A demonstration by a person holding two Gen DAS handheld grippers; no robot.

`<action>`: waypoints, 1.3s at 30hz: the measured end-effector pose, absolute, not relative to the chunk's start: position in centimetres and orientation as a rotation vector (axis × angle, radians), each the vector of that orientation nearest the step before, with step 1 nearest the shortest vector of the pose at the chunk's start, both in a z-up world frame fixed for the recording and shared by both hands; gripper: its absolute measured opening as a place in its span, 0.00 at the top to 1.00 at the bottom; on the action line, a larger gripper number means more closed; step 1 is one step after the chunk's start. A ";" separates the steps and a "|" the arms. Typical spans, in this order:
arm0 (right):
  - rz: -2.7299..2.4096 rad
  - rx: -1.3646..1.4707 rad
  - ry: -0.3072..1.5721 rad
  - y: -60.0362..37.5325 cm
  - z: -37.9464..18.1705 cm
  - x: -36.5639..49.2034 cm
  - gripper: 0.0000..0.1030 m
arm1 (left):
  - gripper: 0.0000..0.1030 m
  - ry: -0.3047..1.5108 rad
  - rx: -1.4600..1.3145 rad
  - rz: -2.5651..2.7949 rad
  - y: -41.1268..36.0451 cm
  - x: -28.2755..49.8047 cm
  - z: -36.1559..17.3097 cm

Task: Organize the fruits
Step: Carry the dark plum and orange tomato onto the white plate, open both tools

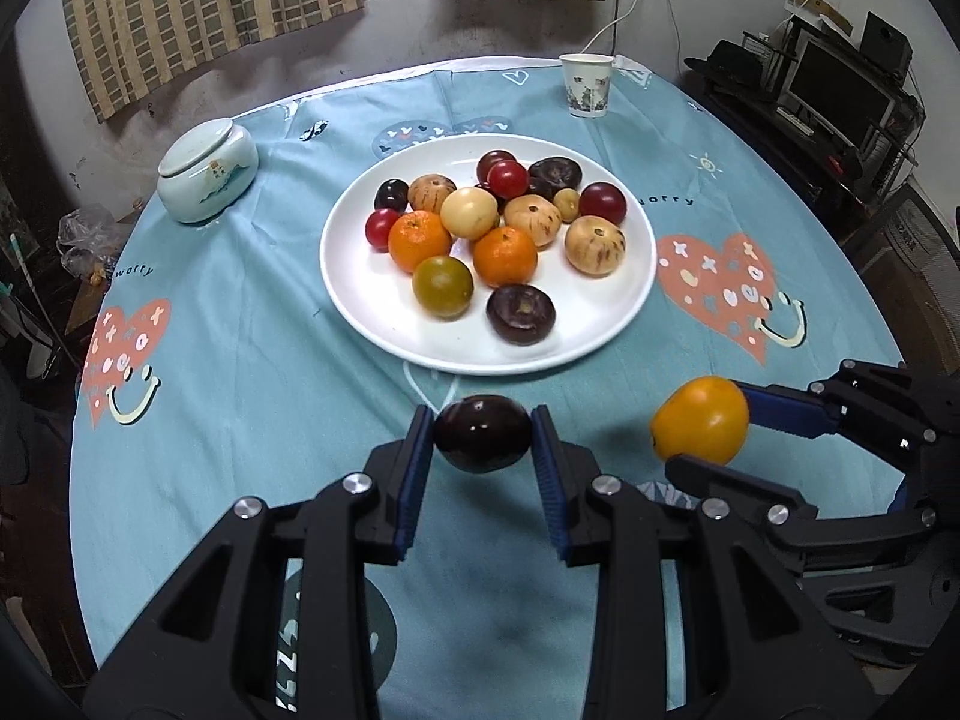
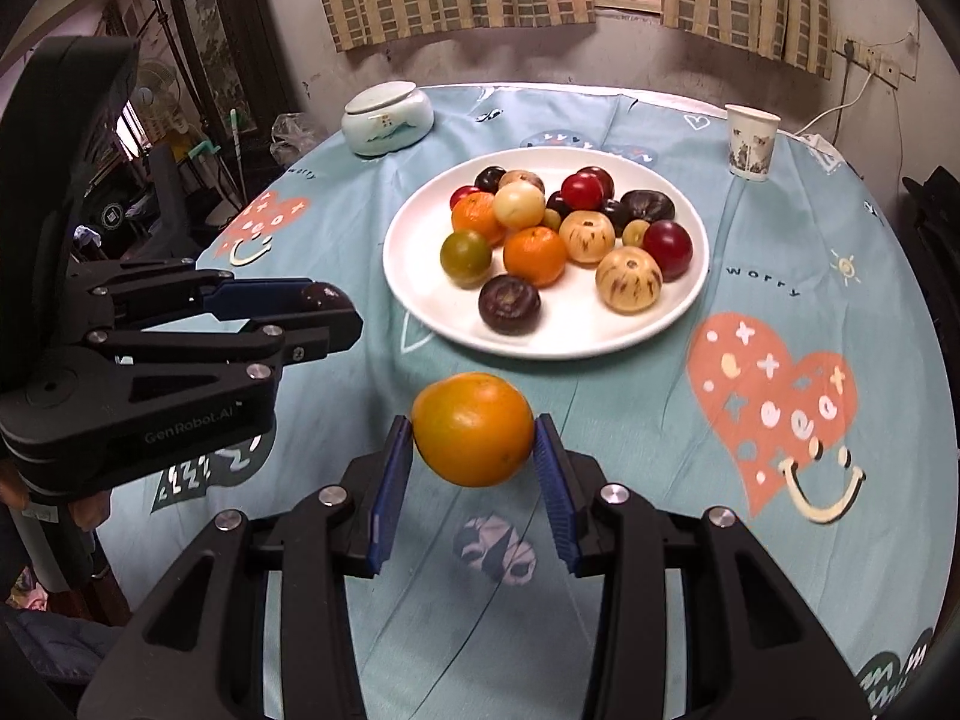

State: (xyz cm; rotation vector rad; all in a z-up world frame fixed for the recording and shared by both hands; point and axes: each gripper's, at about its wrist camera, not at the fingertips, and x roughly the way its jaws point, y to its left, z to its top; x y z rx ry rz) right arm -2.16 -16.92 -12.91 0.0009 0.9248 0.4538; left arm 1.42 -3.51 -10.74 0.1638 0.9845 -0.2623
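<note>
Plenty of fruit sits piled on the white plate [image 1: 624, 324] mid-table, so the sorting looks well along, and two more pieces are in the air just short of its near rim. The left gripper [image 1: 482, 433] is clamped on a dark plum [image 1: 482, 433]; the right gripper [image 2: 473, 429] squeezes an orange fruit [image 2: 473, 429]. Left to do, by my reckoning: set both down on the plate.

Both grippers are matte black, with silver screws at the joints. Their fingers [image 1: 414, 480] carry ribbed blue pads. The left gripper [image 2: 327, 315] bears "GenRobot.AI" lettering.
</note>
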 end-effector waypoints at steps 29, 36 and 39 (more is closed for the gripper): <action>0.450 -0.014 0.775 -17.6 -7.3 0.5 0.60 | 0.67 0.857 0.189 -0.273 -4.6 4.3 -5.5; 0.444 -0.022 0.729 -17.9 -5.5 3.8 0.59 | 0.61 0.812 0.176 -0.262 -5.1 7.6 -3.8; 0.440 -0.029 0.722 -18.1 -5.4 5.2 0.59 | 0.61 0.805 0.179 -0.255 -5.2 9.2 -3.8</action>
